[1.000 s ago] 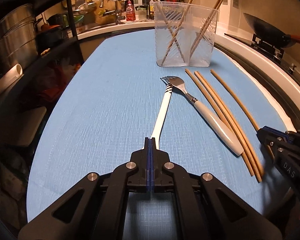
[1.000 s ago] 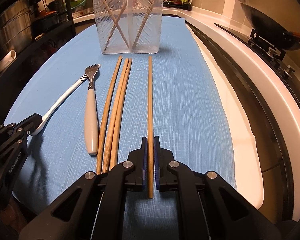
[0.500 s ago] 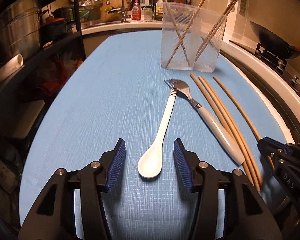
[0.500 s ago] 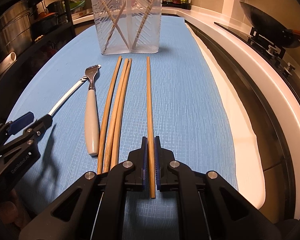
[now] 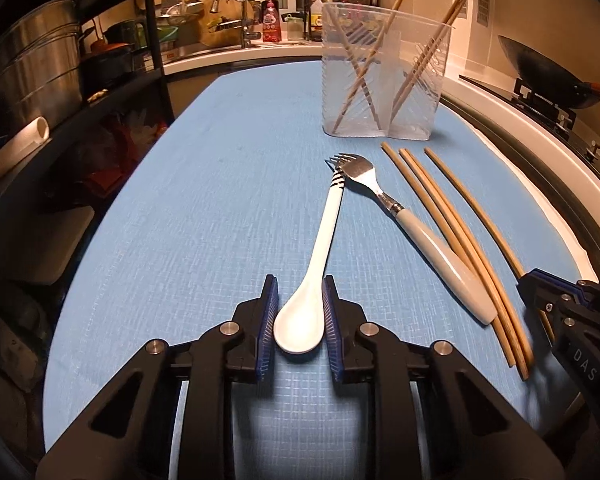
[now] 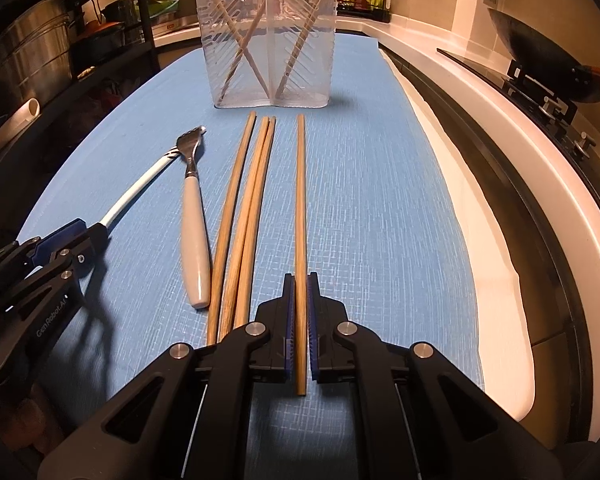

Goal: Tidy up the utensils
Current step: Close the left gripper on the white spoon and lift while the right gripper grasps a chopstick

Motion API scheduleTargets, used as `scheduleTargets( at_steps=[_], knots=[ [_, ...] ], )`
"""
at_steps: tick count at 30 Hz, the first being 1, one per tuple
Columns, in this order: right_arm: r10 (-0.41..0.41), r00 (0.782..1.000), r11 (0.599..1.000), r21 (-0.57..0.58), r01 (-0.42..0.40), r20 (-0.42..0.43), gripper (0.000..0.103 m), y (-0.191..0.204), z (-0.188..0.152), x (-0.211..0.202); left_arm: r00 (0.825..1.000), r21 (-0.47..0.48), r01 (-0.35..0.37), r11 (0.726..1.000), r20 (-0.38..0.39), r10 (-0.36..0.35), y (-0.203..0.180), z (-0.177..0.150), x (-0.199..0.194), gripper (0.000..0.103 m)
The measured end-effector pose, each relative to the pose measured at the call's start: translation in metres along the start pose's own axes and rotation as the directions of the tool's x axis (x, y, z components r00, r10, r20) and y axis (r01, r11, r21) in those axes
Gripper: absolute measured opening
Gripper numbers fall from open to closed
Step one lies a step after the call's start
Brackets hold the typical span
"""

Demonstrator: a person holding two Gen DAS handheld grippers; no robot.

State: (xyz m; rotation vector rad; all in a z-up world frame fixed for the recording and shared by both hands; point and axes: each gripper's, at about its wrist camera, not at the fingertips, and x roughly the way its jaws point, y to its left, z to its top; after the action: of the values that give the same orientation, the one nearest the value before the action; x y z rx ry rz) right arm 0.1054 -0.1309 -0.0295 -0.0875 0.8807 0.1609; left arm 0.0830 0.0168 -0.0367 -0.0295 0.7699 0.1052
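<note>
The left tool sits at 6 o'clock on the blue worktop. Its jaws have just been closing, and the round bowl of the white spoon is between them. The blue pads look like they touch the bowl on both sides, so it seems to be pinching the spoon. The spoon's thin handle points to 12 o'clock and its striped end lies on the fork. The spoon looks smooth, hard and a bit slippery, and it could break if dropped. The bowl is wide and round, so it may slide out; the thin neck just past the bowl seems a safer place to pinch. The fork lies at 1 o'clock with three wooden chopsticks right beside it. The right tool is clenched tight on one more chopstick, near its close end. That stick is light, stiff and thin, so it may swing. The clear holder stands at 12 o'clock with chopsticks already inside.
</note>
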Motion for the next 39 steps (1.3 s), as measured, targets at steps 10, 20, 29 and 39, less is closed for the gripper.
scheduleTargets(
  at_steps=[10, 20, 29, 39],
  knots=[
    [-0.013, 1.000, 1.000, -0.018, 0.013, 0.001, 0.008, 0.003, 0.000, 0.000, 1.000, -0.012, -0.008, 1.000, -0.014, 0.007, 0.002, 0.000, 0.004, 0.023],
    [-0.018, 1.000, 1.000, -0.023, 0.018, 0.003, 0.008, 0.004, 0.000, -0.001, 1.000, -0.019, -0.002, 1.000, -0.013, 0.002, 0.004, 0.000, 0.004, 0.023],
    [-0.018, 1.000, 1.000, -0.022, 0.018, 0.005, 0.006, 0.003, -0.001, -0.002, 1.000, -0.023, 0.003, 1.000, -0.014, -0.003, 0.005, 0.002, 0.005, 0.023],
    [-0.041, 0.999, 0.999, -0.029, 0.042, 0.013, 0.006, 0.004, 0.000, -0.002, 1.000, -0.025, -0.018, 1.000, 0.019, 0.018, 0.007, 0.004, -0.003, 0.023]
  ],
)
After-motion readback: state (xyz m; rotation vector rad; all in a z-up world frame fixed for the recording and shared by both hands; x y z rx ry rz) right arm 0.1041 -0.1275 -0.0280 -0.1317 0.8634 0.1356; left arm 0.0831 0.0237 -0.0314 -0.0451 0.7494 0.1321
